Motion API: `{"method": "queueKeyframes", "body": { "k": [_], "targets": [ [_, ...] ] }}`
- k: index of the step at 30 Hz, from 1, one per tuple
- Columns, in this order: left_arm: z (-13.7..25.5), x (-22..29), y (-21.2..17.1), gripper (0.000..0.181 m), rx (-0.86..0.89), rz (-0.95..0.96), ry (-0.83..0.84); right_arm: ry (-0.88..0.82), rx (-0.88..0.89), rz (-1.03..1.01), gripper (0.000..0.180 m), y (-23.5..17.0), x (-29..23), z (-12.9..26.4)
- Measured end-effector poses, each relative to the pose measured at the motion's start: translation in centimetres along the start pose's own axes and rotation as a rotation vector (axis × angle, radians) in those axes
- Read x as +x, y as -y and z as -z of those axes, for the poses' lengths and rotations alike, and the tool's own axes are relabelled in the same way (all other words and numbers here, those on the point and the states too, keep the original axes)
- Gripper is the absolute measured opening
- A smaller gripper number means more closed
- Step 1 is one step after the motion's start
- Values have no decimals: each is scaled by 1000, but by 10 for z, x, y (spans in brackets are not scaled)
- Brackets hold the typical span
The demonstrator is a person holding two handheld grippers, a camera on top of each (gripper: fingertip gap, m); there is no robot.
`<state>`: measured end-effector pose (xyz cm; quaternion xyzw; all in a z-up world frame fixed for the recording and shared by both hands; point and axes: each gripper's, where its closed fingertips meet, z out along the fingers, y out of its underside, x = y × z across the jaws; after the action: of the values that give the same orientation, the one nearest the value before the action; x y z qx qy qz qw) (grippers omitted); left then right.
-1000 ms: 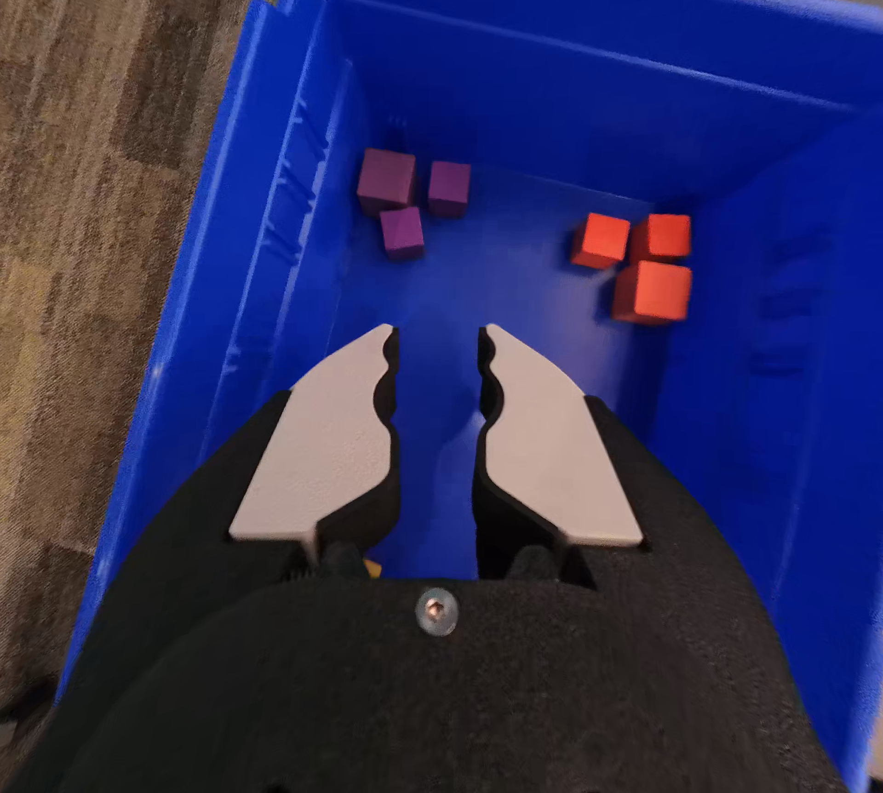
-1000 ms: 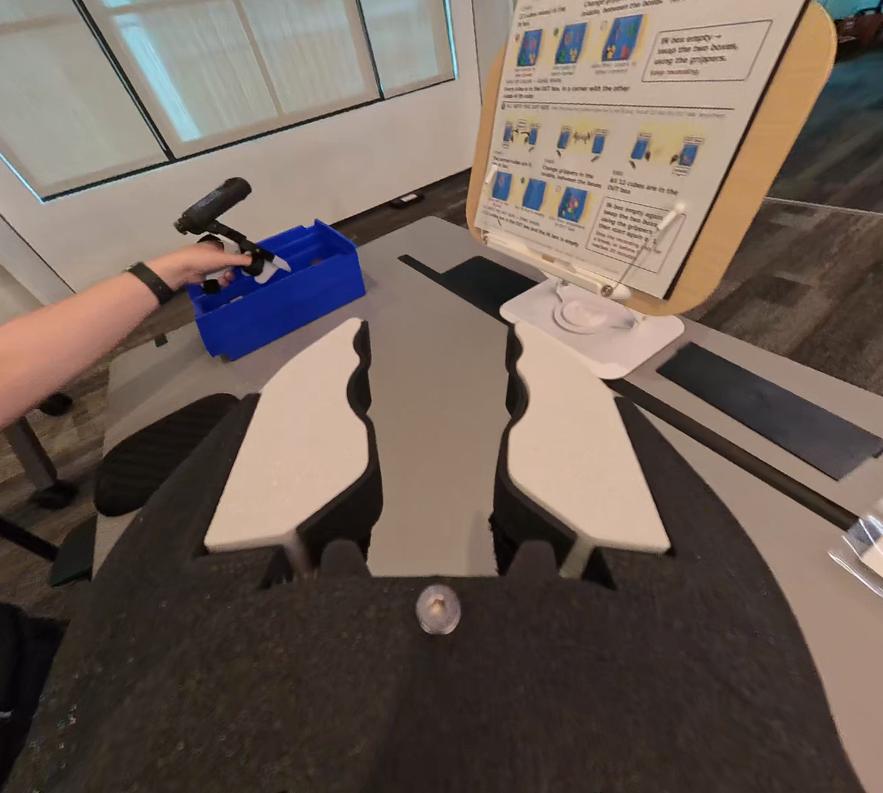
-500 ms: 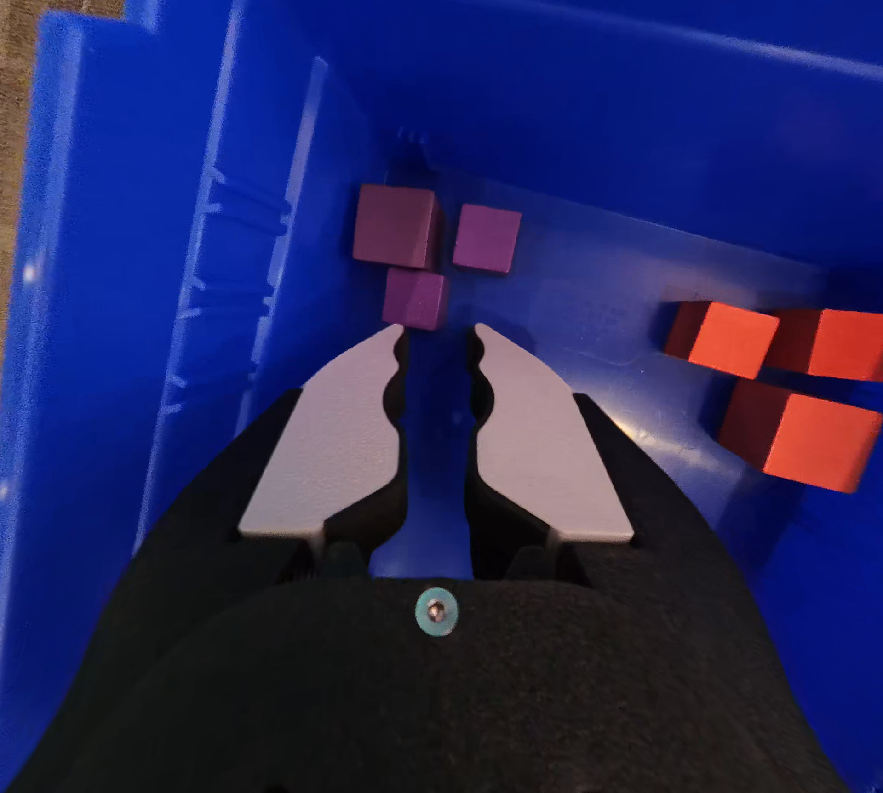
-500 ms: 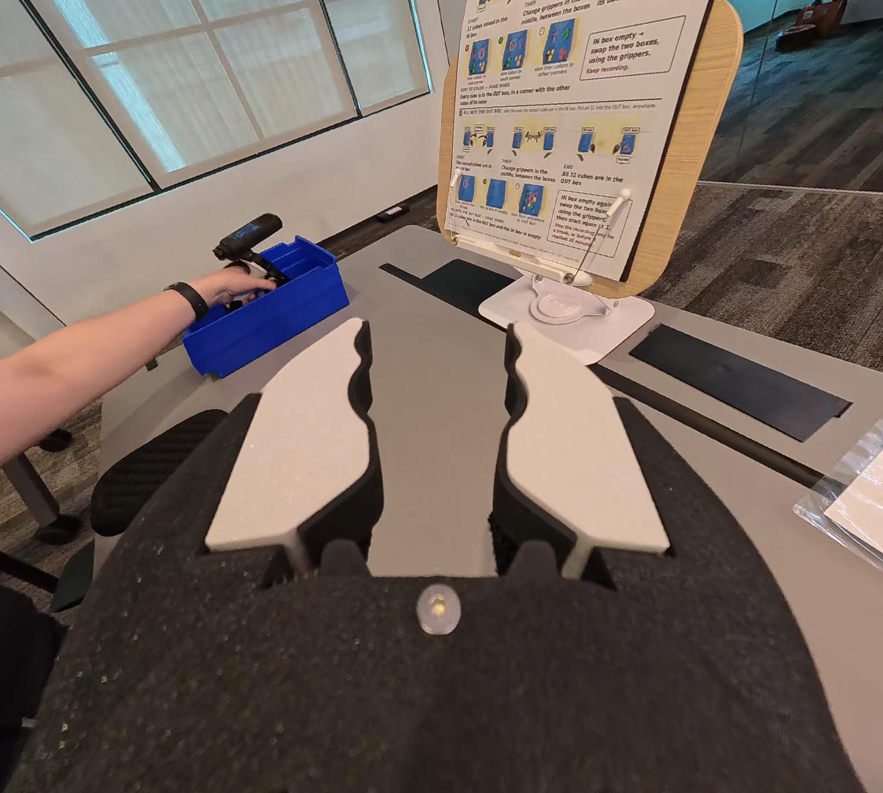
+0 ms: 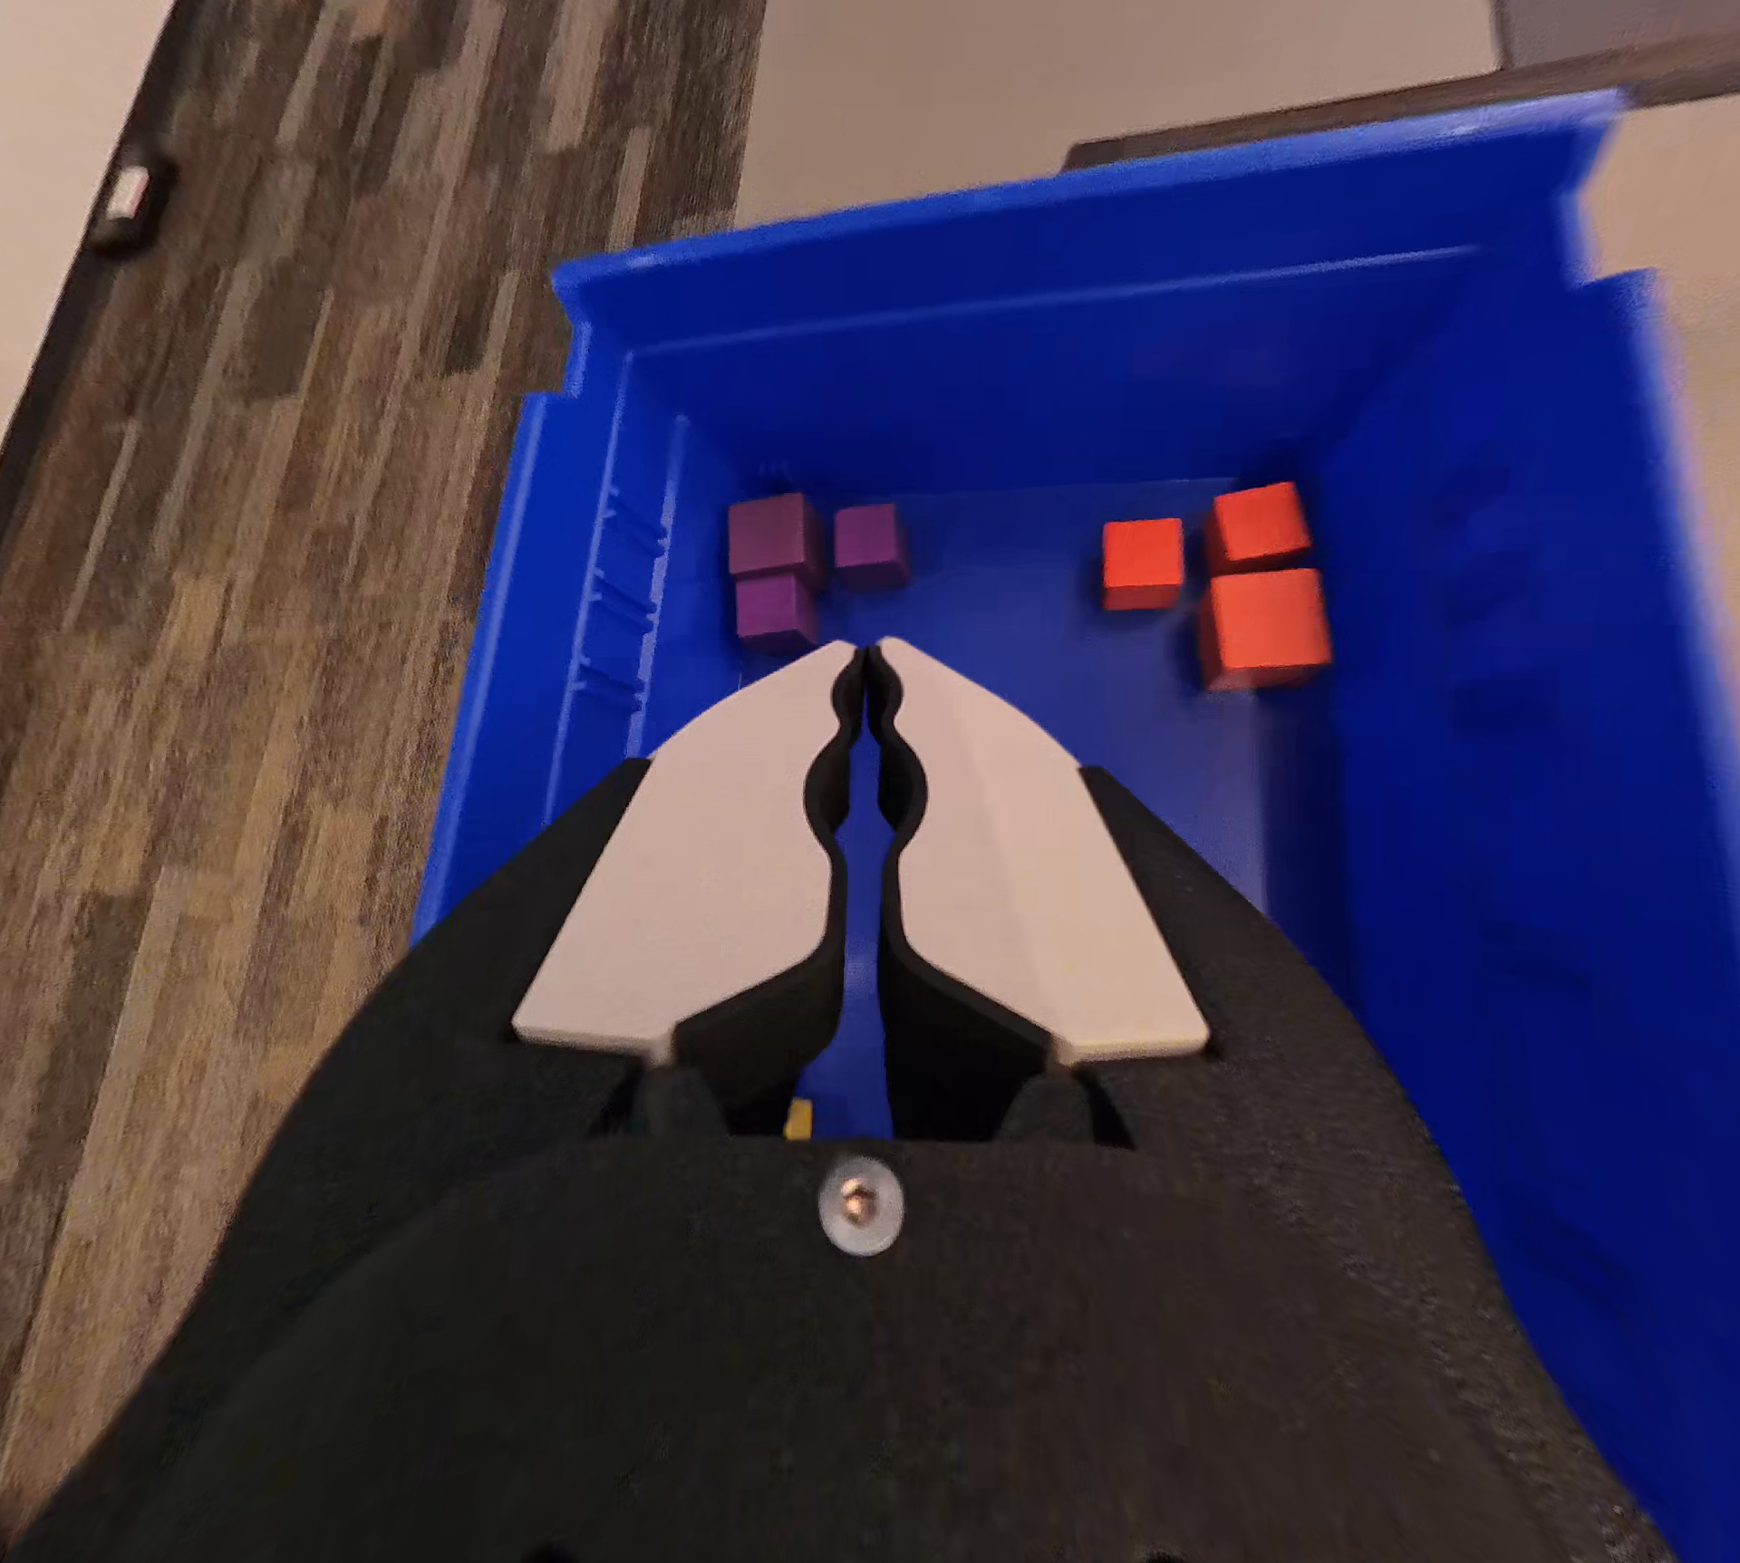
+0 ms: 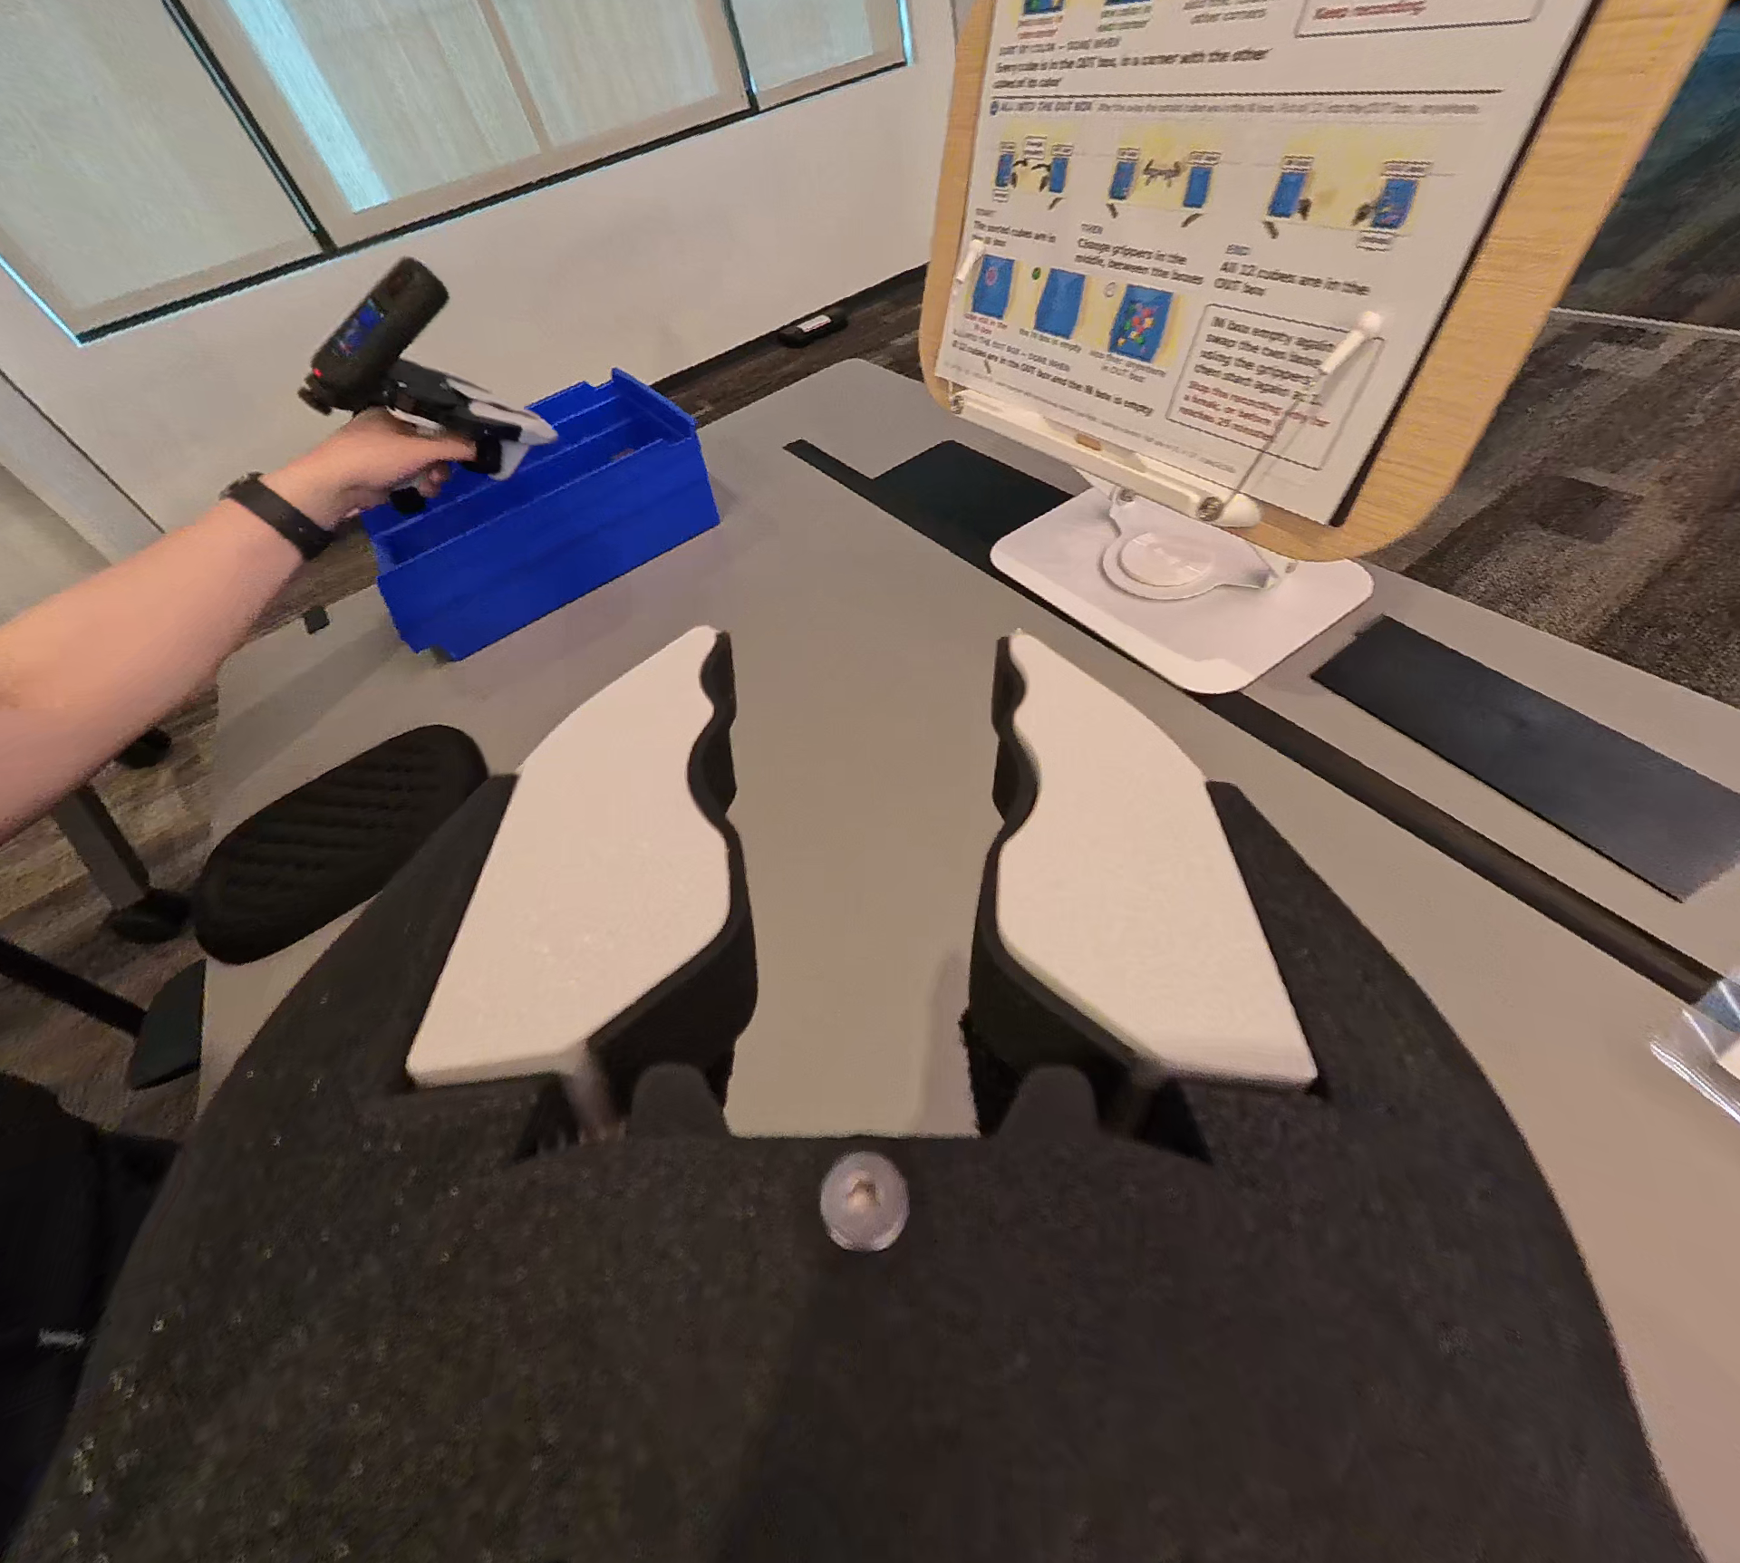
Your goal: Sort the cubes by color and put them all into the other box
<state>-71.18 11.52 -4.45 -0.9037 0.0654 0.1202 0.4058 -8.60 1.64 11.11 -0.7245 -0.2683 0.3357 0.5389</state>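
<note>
Purple cubes [image 5: 786,572] sit in a tight cluster of three at the upper left of the blue box [image 5: 1036,350] floor, just beyond and slightly left of our left gripper [image 5: 864,652], whose tips meet on nothing. Three orange cubes [image 5: 1233,576] lie well apart toward the upper right. Cubes have no long axis; their faces sit roughly square to the box walls. Our right gripper [image 6: 859,652] hangs wide open and empty over the bare counter [image 6: 847,539], so the left is far nearer.

Blue box [image 5: 1036,379] holds purple cubes [image 5: 774,531] and orange cubes [image 5: 1266,623]; grey worktop [image 6: 847,576]; brown mottled carpet [image 5: 282,482].
</note>
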Motion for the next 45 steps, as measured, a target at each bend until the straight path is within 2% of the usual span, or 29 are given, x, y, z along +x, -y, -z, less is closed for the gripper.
{"method": "queueKeyframes", "body": {
  "k": [2,4,5,7,9,14,20,24,28,31,34,38,41,44,45],
  "targets": [
    [9,2,1,0,-7,-13,-14,21,-22,11,52,-3,-6,-6],
    [1,1,-8,0,-70,1,-22,32,-55,23,52,-9,-10,-11],
    [-9,-1,-15,4,-113,1,-27,34,-68,28,52,-11,-11,-13],
    [-31,-6,-31,25,-193,3,-23,36,-93,33,52,-17,-13,-17],
    [-49,-7,-41,28,-235,23,-35,36,-113,39,52,-21,-13,-20],
    [-73,-17,-30,29,-216,75,0,18,-164,50,53,-32,-7,-25],
    [-90,-29,-36,23,-295,-67,92,16,-212,47,53,-41,-2,-30],
    [-93,-25,-35,30,-295,-163,118,9,-242,54,53,-46,1,-33],
    [-87,-16,-37,26,-309,-243,110,13,-258,44,53,-51,3,-35],
    [-80,-5,-33,17,-279,-213,60,8,-265,50,53,-51,3,-34],
    [-75,-20,-22,17,-242,-116,102,9,-257,48,53,-50,3,-34],
    [-75,-16,-22,30,-289,67,-19,9,-274,43,53,-53,5,-35],
    [-81,-18,-34,40,-349,19,10,10,-293,39,53,-57,7,-34],
    [-88,-14,-45,42,-378,-44,16,11,-290,38,53,-57,7,-34],
    [-90,-13,-43,35,-362,-48,15,14,-286,36,53,-56,7,-34]
  ]
}}
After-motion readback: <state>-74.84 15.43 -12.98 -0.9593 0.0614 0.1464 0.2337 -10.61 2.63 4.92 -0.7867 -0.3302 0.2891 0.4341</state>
